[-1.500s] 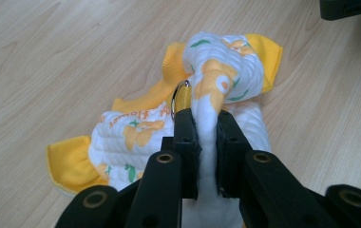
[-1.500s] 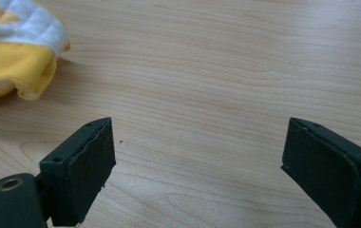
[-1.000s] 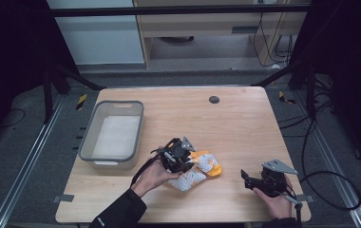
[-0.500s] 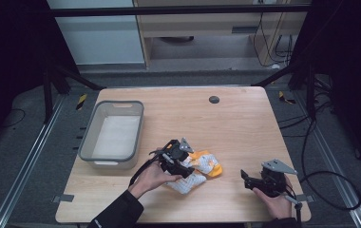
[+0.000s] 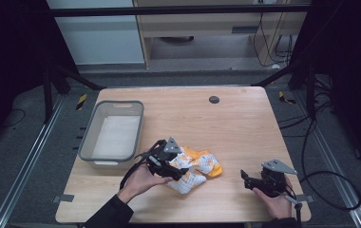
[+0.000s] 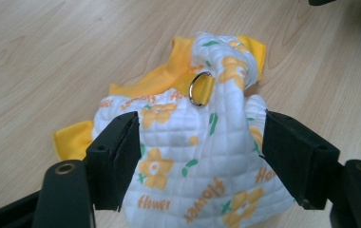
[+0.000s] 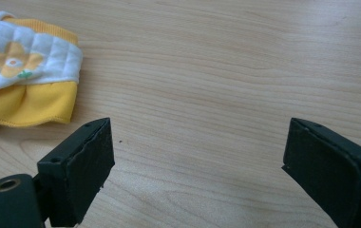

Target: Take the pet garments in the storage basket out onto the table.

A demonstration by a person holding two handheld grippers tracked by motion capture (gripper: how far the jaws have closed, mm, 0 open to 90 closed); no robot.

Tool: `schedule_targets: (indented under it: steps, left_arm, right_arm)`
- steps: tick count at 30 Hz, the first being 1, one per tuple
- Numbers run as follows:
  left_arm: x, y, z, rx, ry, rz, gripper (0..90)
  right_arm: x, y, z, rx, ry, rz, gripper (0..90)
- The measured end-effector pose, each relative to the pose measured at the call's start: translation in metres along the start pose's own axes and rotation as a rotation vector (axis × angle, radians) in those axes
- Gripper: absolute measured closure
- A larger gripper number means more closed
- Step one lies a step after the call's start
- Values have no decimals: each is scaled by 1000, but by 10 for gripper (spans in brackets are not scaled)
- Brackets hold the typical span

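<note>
Left tool (spread) astride quilted cloth, grey bin beside; right tool spread.

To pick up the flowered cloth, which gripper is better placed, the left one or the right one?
The left gripper: its open jaws already stand on either side of the flowered cloth. The right gripper is open over bare table, apart from the cloth.

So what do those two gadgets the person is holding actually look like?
Both are black handheld tools. The left gripper and the right gripper each have two blocky, flat-faced black jaws, a grey three-cornered plate on top, and a trailing black cable. The person wears dark sleeves.
</note>
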State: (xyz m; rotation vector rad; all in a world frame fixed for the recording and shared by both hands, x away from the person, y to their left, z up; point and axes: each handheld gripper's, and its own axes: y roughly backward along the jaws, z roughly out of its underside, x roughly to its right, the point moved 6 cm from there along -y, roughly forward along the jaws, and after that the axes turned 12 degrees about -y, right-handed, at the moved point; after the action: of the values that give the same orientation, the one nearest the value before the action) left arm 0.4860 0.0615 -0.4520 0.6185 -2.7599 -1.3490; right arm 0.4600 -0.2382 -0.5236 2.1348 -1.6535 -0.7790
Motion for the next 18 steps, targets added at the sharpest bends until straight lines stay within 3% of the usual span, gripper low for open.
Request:
schedule_targets:
  steps: [9, 18]
  left_arm:
    - [-5, 19, 19, 54, 48, -65, 263]
    - [-13, 34, 43, 105, 123, -143, 252]
  right_arm:
    - [0, 0, 0, 0, 0, 1, 95]
    - [0, 0, 1, -1, 1, 0, 91]
